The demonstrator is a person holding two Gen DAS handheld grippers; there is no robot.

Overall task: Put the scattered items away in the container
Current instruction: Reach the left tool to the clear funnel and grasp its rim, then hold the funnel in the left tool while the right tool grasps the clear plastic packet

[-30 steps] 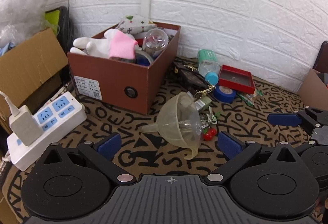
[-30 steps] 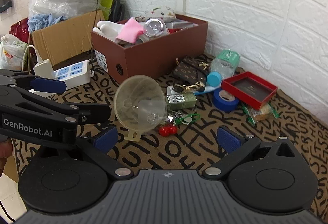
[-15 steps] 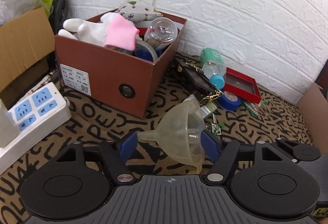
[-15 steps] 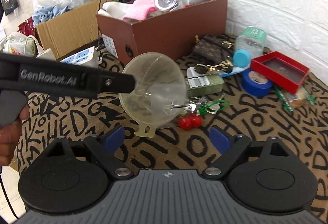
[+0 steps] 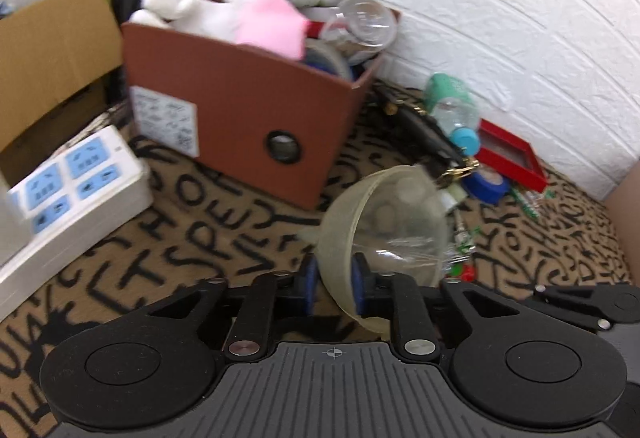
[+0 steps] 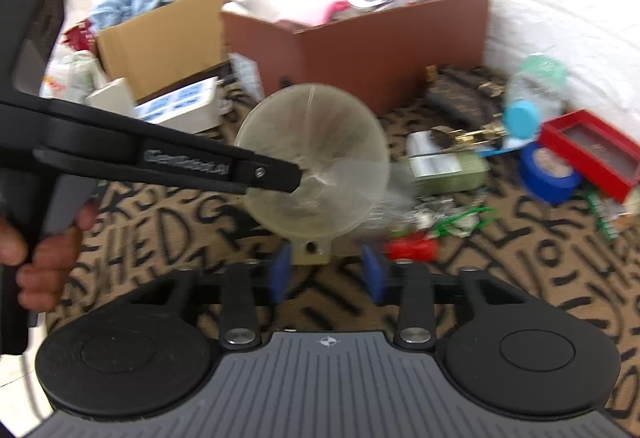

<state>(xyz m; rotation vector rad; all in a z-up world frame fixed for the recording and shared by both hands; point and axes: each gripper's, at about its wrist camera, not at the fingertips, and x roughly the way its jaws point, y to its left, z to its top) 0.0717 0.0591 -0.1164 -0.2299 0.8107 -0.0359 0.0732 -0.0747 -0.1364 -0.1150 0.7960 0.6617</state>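
A clear plastic funnel [image 5: 384, 234] is held off the mat by my left gripper [image 5: 335, 282], whose blue pads are shut on its rim. The same funnel shows in the right wrist view [image 6: 316, 161], with the left gripper's arm [image 6: 168, 161] reaching in from the left. My right gripper [image 6: 326, 272] is half closed, its pads either side of the funnel's hanging tab without touching it. The brown box [image 5: 248, 109], full of soft toys and a clear jar, stands behind the funnel [image 6: 380, 37].
A bottle [image 5: 452, 109], dark purse [image 6: 460, 97], red tray [image 6: 596, 149], blue tape roll [image 6: 548, 173], green packet [image 6: 448, 165], keys and red cherries [image 6: 412, 248] lie on the patterned mat. A white power strip [image 5: 68, 193] and a cardboard box [image 5: 48, 53] sit left.
My left gripper has closed on the funnel's rim and lifted it. My right gripper has narrowed and moved in under the funnel's tab.
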